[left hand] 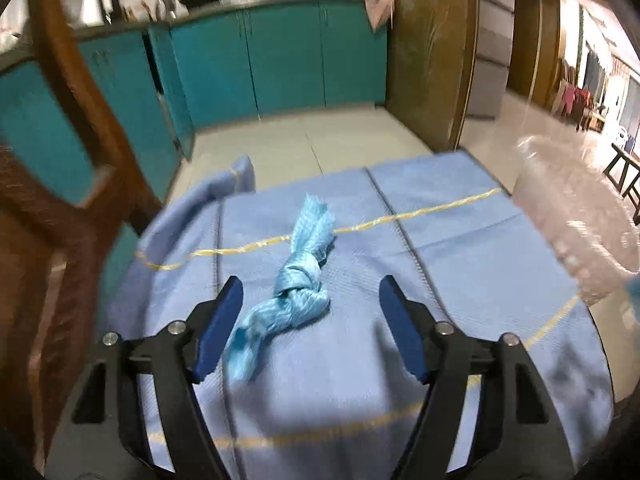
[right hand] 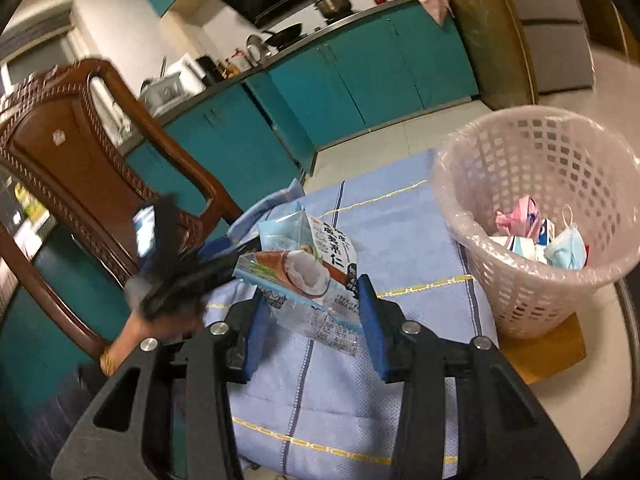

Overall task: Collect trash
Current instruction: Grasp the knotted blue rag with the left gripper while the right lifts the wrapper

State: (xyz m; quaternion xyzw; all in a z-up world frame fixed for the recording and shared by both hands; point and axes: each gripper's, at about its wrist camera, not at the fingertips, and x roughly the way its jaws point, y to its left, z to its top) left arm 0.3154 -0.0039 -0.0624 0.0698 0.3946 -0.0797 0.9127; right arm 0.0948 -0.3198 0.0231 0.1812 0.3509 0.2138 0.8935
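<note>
In the left wrist view a knotted light-blue wrapper [left hand: 298, 280] lies on the blue cloth [left hand: 460, 264]. My left gripper [left hand: 310, 298] is open, its blue pads either side of the wrapper's near end, just above it. In the right wrist view my right gripper [right hand: 312, 300] is shut on a coconut snack packet [right hand: 308, 276], held above the cloth [right hand: 400, 240]. The pink mesh bin [right hand: 532, 220] with a plastic liner stands to the right, holding several bits of trash, including a face mask [right hand: 568, 248]. The left gripper [right hand: 180, 276] shows blurred at left.
A carved wooden chair [right hand: 80, 152] stands left of the table. Teal kitchen cabinets [right hand: 360, 80] line the far wall. The bin sits on a wooden board [right hand: 552, 352]. The bin appears blurred at right in the left wrist view [left hand: 576, 216].
</note>
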